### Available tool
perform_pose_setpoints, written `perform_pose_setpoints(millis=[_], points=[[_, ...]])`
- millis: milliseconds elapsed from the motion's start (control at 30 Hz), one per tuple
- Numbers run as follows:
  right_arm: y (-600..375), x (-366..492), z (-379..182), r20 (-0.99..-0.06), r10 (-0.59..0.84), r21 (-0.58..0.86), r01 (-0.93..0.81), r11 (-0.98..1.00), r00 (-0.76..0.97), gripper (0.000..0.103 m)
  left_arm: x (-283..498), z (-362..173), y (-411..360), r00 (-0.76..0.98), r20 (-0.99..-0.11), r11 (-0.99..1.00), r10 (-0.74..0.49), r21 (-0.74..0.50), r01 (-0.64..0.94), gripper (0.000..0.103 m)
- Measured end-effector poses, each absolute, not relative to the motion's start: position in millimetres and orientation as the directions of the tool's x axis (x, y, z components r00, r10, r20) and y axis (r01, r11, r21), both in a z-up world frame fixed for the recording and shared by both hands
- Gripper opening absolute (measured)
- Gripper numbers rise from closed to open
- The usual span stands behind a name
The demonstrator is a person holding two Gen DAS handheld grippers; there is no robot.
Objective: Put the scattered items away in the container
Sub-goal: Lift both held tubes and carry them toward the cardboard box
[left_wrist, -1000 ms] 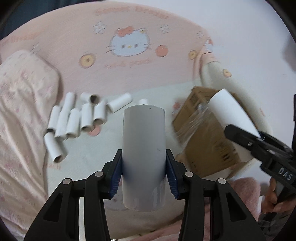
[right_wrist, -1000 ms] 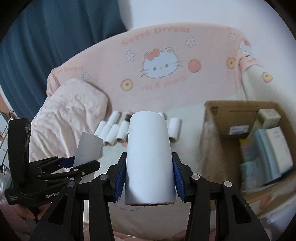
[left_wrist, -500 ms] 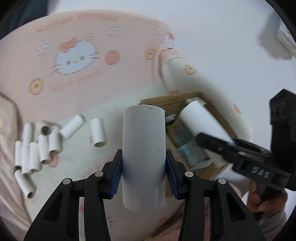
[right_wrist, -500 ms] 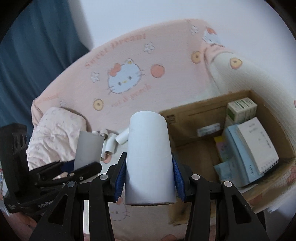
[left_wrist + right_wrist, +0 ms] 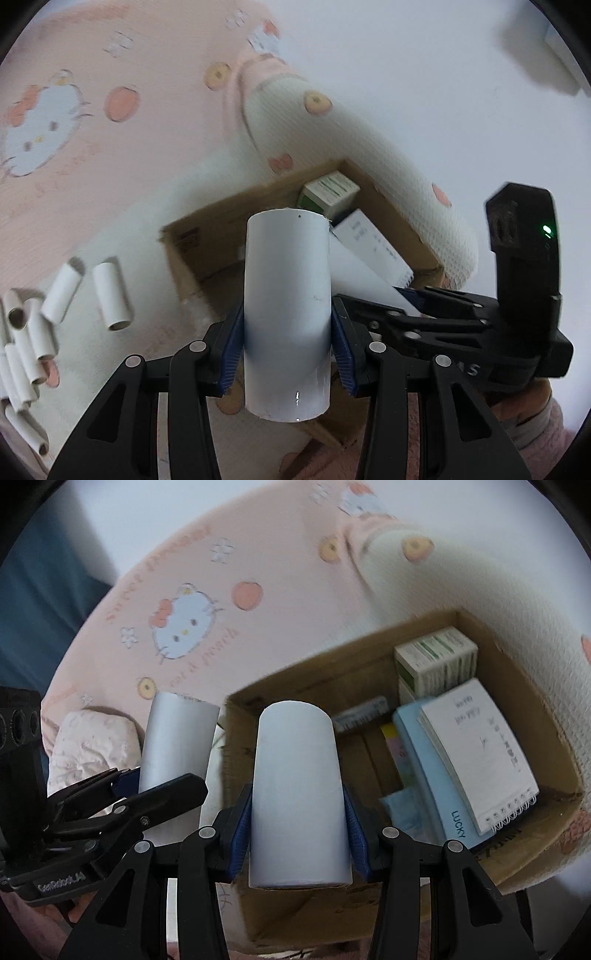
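My left gripper (image 5: 287,345) is shut on a white cardboard tube (image 5: 287,314), held upright over the near left part of a brown cardboard box (image 5: 207,236). My right gripper (image 5: 298,819) is shut on a second white tube (image 5: 297,794) above the near left edge of the same box (image 5: 295,686). Each gripper shows in the other's view: the right one (image 5: 373,304) at right, the left one (image 5: 147,794) at left with its tube (image 5: 177,746). Several more tubes (image 5: 110,295) lie on the bed to the left.
The box holds a spiral notepad (image 5: 476,753), a blue book (image 5: 428,775) and a small green-and-white carton (image 5: 436,657). A pink cartoon-cat headboard (image 5: 184,620), a padded white rail (image 5: 369,155) and a pink pillow (image 5: 92,738) surround the bed. A hand (image 5: 517,402) holds the right gripper.
Both grippers have swung to the right with their tubes, away from the pile of tubes and over the box. The right one has also dropped closer to the box.
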State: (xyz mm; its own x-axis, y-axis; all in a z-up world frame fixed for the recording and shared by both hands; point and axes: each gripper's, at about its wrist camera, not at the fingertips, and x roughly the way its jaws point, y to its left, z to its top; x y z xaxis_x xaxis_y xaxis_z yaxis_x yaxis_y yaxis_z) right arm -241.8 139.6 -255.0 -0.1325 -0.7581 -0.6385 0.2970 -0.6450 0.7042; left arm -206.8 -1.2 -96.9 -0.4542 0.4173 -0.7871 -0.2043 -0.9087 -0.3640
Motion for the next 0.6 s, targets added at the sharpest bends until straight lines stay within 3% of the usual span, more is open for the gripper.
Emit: perform_pose_setpoints(millis=[200,400,600], points=[[118.6,-269.3,-298.4,-0.648,-0.758,0.754,0.205,-0.624,0.074,0.044,-240.9,-114.3,0.5,-0.371,-0.839,-0.917,0.398,-0.352,-0.187,0.048],[86.9,-278.1,-320.5,-0.712,-0.675,0.701,0.25,-0.667,0.194,0.044,-269.0,-126.4,-9.5,-0.308,-0.858,-0.911,0.411,-0.373,-0.177,0.048],[56.1,-286.2,-350.2,-0.715,-0.606,0.694,0.251,-0.675,0.349,0.044,-276.5,-128.5,-15.8,-0.311,-0.869,-0.921,0.386,-0.347,-0.175,0.048]])
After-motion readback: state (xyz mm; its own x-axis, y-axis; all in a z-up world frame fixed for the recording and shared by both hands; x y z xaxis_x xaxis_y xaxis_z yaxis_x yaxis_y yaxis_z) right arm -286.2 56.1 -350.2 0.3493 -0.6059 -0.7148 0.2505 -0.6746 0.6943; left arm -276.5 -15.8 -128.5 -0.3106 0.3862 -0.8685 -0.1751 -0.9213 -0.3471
